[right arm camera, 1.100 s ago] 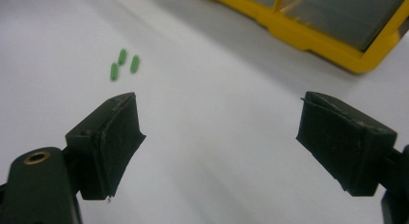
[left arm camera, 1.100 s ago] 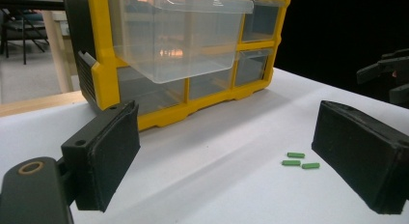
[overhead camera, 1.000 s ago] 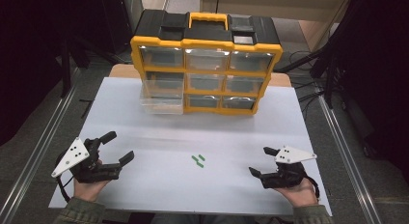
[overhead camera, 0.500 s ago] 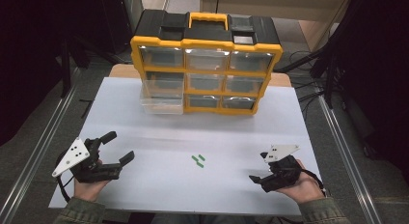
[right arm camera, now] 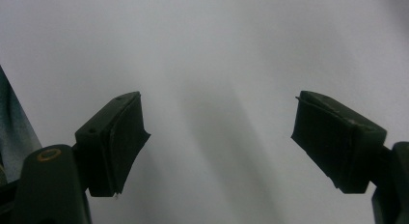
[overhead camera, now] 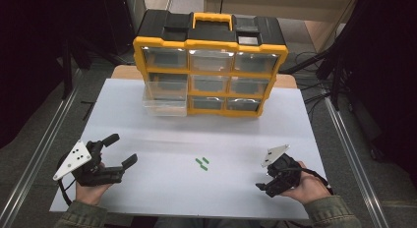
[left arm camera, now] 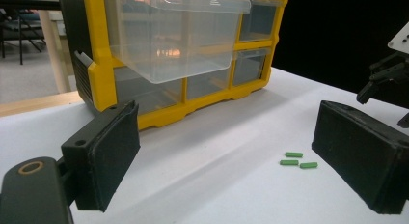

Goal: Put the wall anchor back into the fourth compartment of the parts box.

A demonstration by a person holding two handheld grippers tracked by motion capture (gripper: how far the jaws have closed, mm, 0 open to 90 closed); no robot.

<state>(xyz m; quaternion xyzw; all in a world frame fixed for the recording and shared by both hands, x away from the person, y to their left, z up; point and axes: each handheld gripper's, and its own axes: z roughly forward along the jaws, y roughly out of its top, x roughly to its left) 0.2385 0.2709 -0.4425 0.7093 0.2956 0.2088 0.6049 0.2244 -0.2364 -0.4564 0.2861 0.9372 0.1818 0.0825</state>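
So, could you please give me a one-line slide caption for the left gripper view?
Open left gripper faces three green pieces on the white table, beside a yellow organizer with one clear drawer pulled out.

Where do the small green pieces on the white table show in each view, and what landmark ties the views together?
High view: the green pieces lie on the white table, centre, between the two grippers.
Left gripper view: the same pieces lie at lower right, just left of the right-hand jaw.
Right gripper view: bare white table between open jaws; no green pieces here.
Shared landmark: the yellow drawer organizer, with its pulled-out clear drawer.
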